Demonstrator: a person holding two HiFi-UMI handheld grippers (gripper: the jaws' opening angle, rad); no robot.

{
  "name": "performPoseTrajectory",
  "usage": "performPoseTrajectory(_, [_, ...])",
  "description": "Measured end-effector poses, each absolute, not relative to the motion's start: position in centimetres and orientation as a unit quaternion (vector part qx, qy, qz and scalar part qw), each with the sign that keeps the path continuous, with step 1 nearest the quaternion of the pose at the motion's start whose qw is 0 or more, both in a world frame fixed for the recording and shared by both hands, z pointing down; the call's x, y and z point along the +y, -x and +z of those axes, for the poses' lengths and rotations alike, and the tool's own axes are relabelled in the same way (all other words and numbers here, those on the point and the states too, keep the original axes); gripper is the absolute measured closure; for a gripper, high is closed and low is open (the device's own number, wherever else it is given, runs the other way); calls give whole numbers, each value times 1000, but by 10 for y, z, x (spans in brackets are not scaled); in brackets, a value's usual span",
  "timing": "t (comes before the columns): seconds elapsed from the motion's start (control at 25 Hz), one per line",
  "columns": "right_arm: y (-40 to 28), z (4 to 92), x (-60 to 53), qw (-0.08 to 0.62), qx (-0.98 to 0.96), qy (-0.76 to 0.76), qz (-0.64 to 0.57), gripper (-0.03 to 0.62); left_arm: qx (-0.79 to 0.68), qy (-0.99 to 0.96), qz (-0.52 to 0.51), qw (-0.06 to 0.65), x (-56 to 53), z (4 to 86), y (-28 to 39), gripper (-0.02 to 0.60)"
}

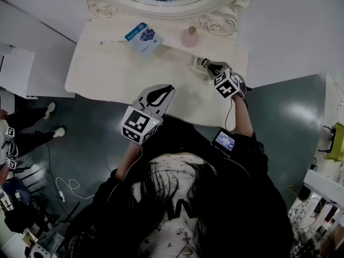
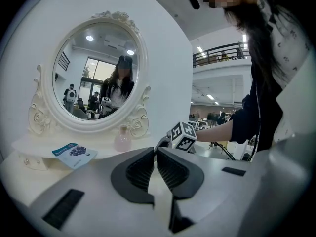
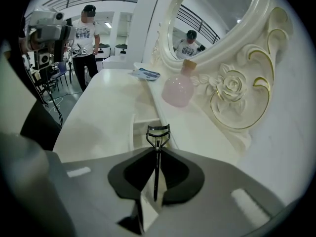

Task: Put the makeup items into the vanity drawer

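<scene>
Both over cream vanity top [image 1: 107,63]: left gripper [image 2: 154,150] jaws together, right gripper [image 3: 157,149] jaws clamped on eyelash curler [image 3: 157,162]

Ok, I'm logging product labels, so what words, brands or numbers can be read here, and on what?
Nothing reads clearly.
Blue packet on the vanity top: print too small to read.
Screen on the person's forearm: lit, blurred.
Marker cube on the right gripper: square patterns, no words.
Eyelash curler in its jaws: no marking seen.
</scene>
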State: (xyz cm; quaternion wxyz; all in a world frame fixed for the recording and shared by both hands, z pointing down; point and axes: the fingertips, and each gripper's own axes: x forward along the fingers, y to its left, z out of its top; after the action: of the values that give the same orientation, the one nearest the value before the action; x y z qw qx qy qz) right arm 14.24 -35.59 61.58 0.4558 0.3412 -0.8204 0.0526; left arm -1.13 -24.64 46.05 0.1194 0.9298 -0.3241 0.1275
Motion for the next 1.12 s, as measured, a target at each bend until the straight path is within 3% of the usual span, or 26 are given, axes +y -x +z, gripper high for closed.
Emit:
performPoseTrajectory(0.76, [-154, 605, -347, 431, -820, -360, 112, 503, -313, -933, 136, 118, -253, 464, 18, 563])
performPoseTrajectory(1.12, [-141, 566, -345, 338, -842, -400, 129, 503, -300, -938, 133, 115, -257, 463, 20, 562])
